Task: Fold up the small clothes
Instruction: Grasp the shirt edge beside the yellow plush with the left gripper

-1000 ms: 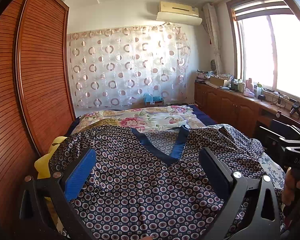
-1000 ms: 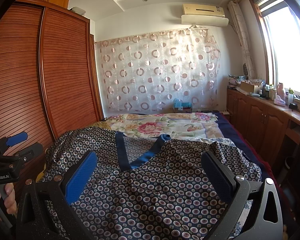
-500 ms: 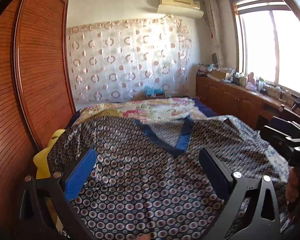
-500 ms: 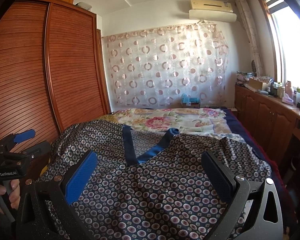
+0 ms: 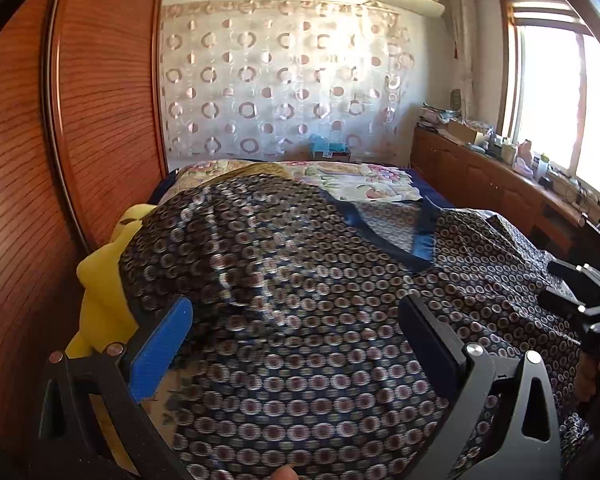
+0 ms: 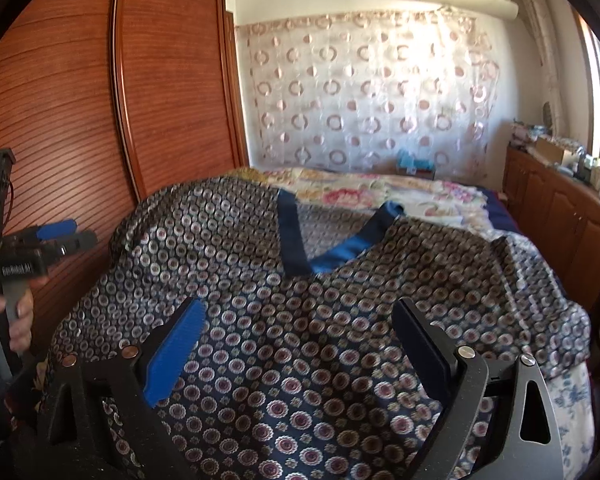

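A dark navy top with a small round flower print (image 5: pixel 300 320) lies spread across the bed, its blue V-neck trim (image 5: pixel 422 246) toward the far side. It also shows in the right wrist view (image 6: pixel 300 340), neck trim (image 6: pixel 332 256) at the middle. My left gripper (image 5: pixel 296 320) is open and empty, jaws wide above the garment's left part. My right gripper (image 6: pixel 296 328) is open and empty above its near middle. The right gripper shows at the right edge of the left wrist view (image 5: pixel 580 292); the left gripper shows at the left edge of the right wrist view (image 6: pixel 56 240).
A wooden wardrobe (image 5: pixel 80 128) stands close on the left. A yellow cloth (image 5: pixel 104 276) lies by the garment's left edge. A floral bedspread (image 6: pixel 380 192) covers the far bed. A wooden cabinet (image 6: pixel 560 216) with clutter runs under the window at right.
Both grippers have moved forward and down over the garment. The left view has swung left, toward the garment's left shoulder; the cloth there is blurred with motion. Jaws stay open.
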Demonstrator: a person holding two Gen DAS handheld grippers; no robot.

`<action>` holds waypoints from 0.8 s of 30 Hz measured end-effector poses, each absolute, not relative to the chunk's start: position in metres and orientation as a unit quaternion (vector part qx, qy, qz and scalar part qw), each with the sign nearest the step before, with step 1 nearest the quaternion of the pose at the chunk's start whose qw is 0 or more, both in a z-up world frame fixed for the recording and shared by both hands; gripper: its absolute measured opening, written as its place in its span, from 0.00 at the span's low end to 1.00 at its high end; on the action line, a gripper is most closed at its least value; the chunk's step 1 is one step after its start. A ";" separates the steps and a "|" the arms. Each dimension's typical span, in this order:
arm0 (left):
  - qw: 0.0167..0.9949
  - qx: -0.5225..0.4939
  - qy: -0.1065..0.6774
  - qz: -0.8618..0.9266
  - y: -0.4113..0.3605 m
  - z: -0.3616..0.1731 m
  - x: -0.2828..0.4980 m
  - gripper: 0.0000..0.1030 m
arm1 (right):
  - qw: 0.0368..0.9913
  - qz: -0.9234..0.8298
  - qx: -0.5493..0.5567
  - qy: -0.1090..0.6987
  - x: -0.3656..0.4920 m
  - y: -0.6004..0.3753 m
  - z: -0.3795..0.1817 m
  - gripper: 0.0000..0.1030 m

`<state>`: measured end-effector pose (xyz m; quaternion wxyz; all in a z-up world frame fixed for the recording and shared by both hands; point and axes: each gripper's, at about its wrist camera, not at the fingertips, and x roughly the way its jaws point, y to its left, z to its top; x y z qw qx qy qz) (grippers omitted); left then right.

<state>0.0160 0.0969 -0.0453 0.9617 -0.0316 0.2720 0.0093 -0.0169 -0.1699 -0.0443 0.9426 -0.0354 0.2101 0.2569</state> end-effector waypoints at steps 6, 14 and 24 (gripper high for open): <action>0.955 -0.047 0.292 0.015 0.135 -0.059 0.022 0.96 | 0.933 0.266 -0.043 0.237 0.002 -0.146 -0.059 0.92; 0.935 -0.112 0.336 0.003 0.190 -0.089 0.049 0.80 | 0.927 0.271 -0.065 0.252 0.011 -0.126 -0.073 0.92; 0.902 -0.105 0.418 0.032 0.218 -0.141 0.079 0.79 | 0.926 0.267 -0.072 0.259 0.016 -0.119 -0.083 0.92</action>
